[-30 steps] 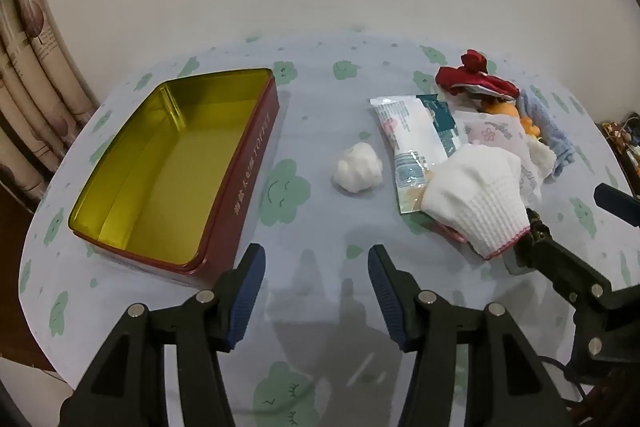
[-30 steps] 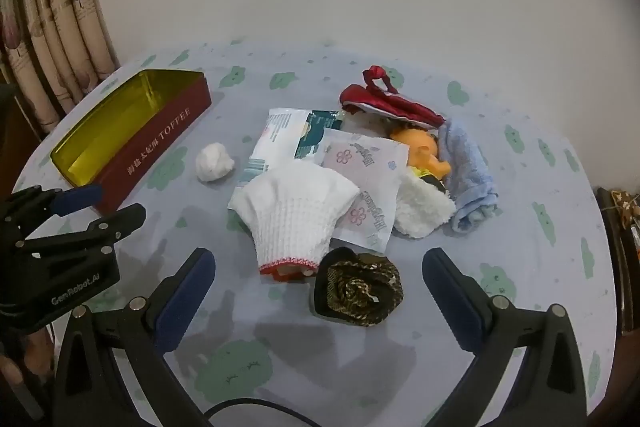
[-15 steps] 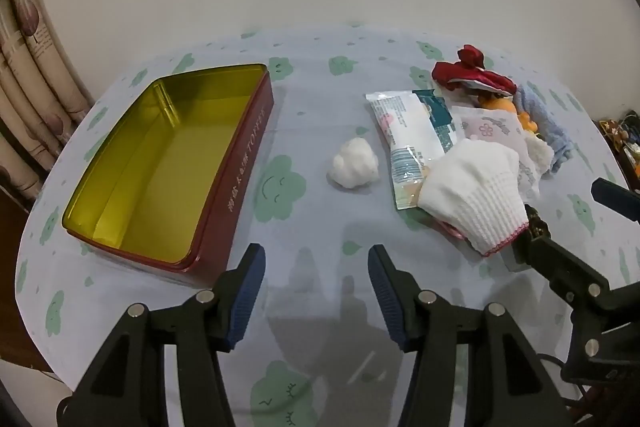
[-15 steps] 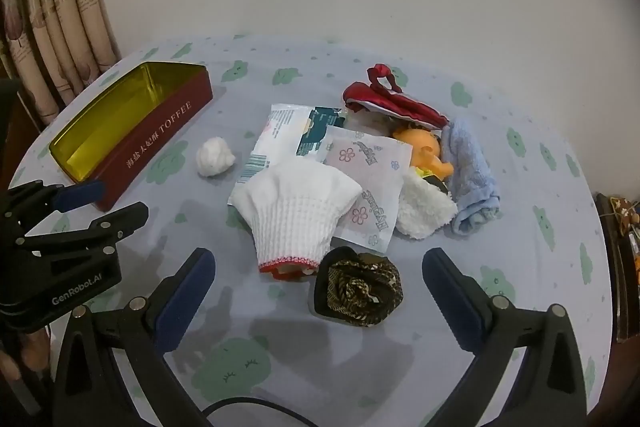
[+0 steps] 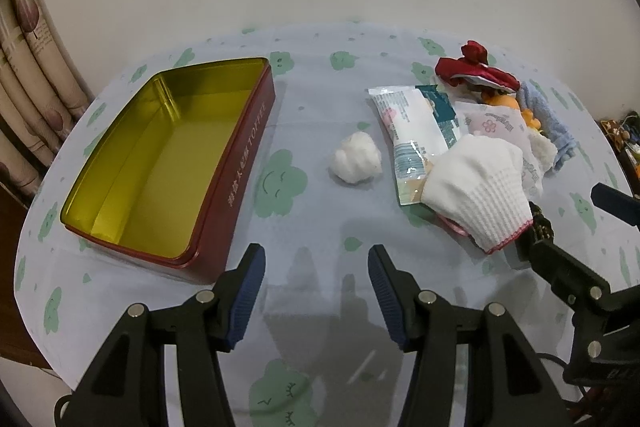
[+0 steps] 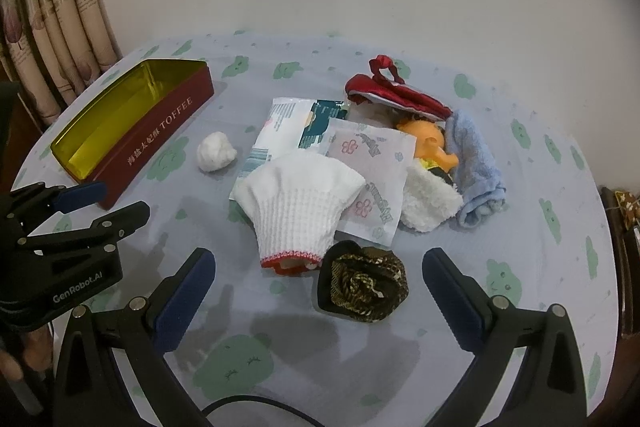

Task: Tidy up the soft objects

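An open red tin with a gold inside [image 5: 168,163] [image 6: 132,123] stands on the left of the table. A white cotton ball [image 5: 355,163] [image 6: 216,157] lies beside it. A pile holds a white knit glove [image 6: 300,203] [image 5: 480,191], packets [image 6: 288,123], a red pouch [image 6: 396,95], an orange toy [image 6: 428,139], a blue towel [image 6: 476,167], white fleece [image 6: 428,203] and a dark gold scrunchie [image 6: 364,283]. My left gripper [image 5: 316,291] is open and empty, near the tin's front corner. My right gripper [image 6: 320,299] is open and empty, its fingers either side of the scrunchie.
A tablecloth with green cloud prints [image 5: 280,179] covers the round table. A curtain [image 6: 52,27] hangs at the left and a white wall stands behind. The left gripper's body [image 6: 60,251] shows at the left of the right wrist view.
Both grippers have drifted back slightly, so the tin and pile sit a little further off. Nothing was grasped or moved on the table.
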Tool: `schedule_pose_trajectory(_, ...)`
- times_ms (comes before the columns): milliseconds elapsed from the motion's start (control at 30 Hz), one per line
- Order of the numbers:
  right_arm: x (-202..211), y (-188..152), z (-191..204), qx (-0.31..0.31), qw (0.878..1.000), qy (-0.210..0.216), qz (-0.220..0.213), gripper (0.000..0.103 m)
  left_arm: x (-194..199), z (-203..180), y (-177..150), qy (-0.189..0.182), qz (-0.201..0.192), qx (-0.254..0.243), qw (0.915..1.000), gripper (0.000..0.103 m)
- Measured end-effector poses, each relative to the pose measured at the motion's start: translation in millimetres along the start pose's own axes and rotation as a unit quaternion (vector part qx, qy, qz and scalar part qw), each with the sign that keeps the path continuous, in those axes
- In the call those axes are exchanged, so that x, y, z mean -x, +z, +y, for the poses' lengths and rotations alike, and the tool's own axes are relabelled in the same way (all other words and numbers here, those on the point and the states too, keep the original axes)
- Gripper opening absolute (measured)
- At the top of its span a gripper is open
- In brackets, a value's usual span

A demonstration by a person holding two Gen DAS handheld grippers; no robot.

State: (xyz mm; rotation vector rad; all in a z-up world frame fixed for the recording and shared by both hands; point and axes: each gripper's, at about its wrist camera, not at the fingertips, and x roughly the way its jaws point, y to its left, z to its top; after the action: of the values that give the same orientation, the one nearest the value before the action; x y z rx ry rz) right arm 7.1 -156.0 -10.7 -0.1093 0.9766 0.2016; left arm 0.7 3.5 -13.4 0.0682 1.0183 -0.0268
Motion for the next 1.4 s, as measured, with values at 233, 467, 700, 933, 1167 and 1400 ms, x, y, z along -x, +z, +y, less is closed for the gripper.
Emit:
schedule_pose_trajectory(233, -1, -1, 3, 0.004, 1.000, 0.002, 0.003, 0.103, 0, 2, -1, -0.001, 0.001, 0.003, 1.0000, 0.055)
schedule_pose_trajectory(467, -3, -3, 4, 0.004, 1.000, 0.005, 0.007, 0.103, 0, 2, -1, -0.003, 0.000, 0.005, 1.0000, 0.055)
schedule_pose_trajectory(700, -4, 0, 7, 0.010, 1.000, 0.005, 0.008, 0.103, 1, 1, 0, -0.002, 0.002, 0.003, 1.0000, 0.055)
schedule_pose_trajectory(933, -5, -3, 10, 0.015, 1.000, 0.005, 0.010, 0.103, 1, 1, 0, -0.003, 0.003, 0.003, 1.0000, 0.055)
schedule_pose_trajectory(1167, -5, -2, 11, 0.015, 1.000, 0.006, 0.011, 0.103, 1, 1, -1, -0.003, 0.003, 0.003, 1.0000, 0.055)
schedule_pose_trajectory(1400, -5, -3, 10, 0.015, 1.000, 0.005, 0.011, 0.103, 2, 1, -2, -0.004, 0.001, 0.003, 1.0000, 0.055)
